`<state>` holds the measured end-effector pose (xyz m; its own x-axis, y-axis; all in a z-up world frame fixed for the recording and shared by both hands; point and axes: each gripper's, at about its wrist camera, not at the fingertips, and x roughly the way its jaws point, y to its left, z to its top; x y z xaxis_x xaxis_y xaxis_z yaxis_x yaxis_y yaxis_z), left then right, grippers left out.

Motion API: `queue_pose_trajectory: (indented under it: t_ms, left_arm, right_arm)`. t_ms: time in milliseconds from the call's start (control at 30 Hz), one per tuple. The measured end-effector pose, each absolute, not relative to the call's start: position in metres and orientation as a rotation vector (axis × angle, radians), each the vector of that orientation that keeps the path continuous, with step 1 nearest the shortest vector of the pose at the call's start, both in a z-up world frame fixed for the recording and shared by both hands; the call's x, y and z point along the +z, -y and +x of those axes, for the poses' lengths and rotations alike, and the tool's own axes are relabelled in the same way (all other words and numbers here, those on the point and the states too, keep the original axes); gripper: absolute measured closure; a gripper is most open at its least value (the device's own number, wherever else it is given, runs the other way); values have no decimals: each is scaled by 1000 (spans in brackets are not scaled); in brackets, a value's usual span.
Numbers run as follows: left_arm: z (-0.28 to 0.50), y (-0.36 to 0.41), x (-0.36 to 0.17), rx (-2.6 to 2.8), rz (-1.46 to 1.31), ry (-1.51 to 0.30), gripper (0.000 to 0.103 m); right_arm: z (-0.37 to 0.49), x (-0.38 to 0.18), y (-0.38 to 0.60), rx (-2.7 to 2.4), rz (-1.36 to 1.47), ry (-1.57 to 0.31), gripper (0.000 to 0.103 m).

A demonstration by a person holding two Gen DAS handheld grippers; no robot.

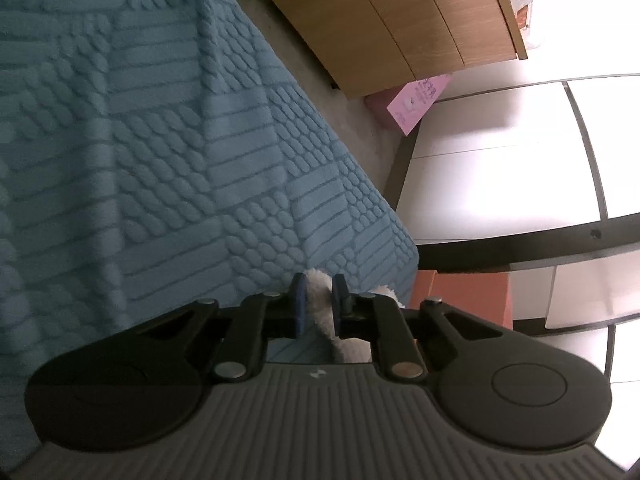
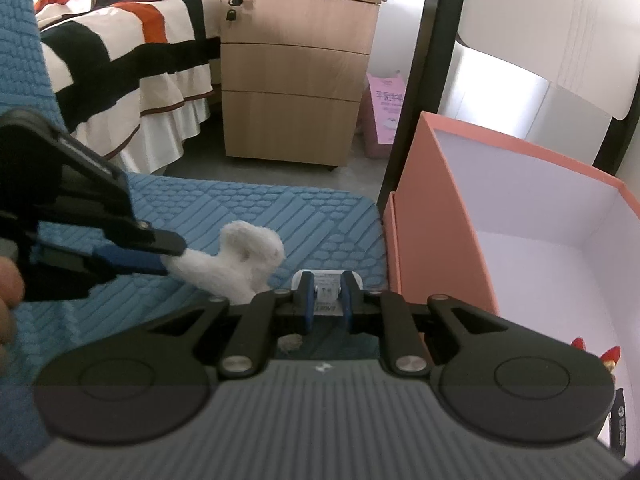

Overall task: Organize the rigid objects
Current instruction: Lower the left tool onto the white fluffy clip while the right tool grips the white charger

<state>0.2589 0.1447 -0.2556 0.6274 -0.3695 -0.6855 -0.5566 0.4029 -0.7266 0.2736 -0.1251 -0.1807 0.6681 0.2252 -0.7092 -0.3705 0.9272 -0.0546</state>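
While the small white card-like packet with printed labelling (image 2: 327,293) sits clamped between the blue pads of the right gripper (image 2: 327,298), the fluffy white plush animal (image 2: 240,258) is pinched at one end by the left gripper (image 2: 162,258), which reaches in from the left of the right wrist view. In the left wrist view the same plush (image 1: 320,300) fills the narrow gap between the left gripper (image 1: 320,300) pads, so both claws are nearly closed, each on its own object. The packet looks thin, stiff and light; I judge that a flat squeeze across its faces suits it, and too much force could bend it. The plush is soft and light, will sag from a hold on a limb, and is unlikely to slip from the pads given its nap; a hold on the body would carry it more steadily.

Both objects hang just above the edge of the blue quilted bed cover with raised rope and stripe patterns (image 2: 256,208). Just beside that edge stands an open salmon-pink cardboard box with a white interior (image 2: 436,216), a likely destination; something red (image 2: 596,354) shows low inside it, too hidden to identify. Beyond are a grey floor, a light wooden three-drawer cabinet (image 2: 296,80), a pink paper bag (image 2: 384,112), and a second bed with black, white and orange striped bedding (image 2: 132,40).
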Motion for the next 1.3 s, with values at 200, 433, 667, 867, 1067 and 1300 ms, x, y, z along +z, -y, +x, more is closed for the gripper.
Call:
queue_pose_trajectory:
  t_ms: [200,433,667,867,1067,1300]
  left_arm:
    - [224,-162,-248,164,-1189,-936,89]
    - [188,-176,-236,179,-1119,-929,89]
    - [172,-179,-231,216,-1030,-935,91]
    - [178,-159,-228,239,-896,-963,91]
    - [185,-140,-221,215,-805,-962,91]
    - [193,-125,-208,202,-691,-942,90]
  right_arm:
    - [261,-176,122,380,-197,-772,87]
    - [237,-174,119,435,-214,-771,87]
    - [214,-174,129,443,-211,-788,87]
    - [196,-180,142,444,-193,-834,87]
    - [187,-187,145,455,-199,-871,87]
    - [189,-195,145,451,-195,-913,87]
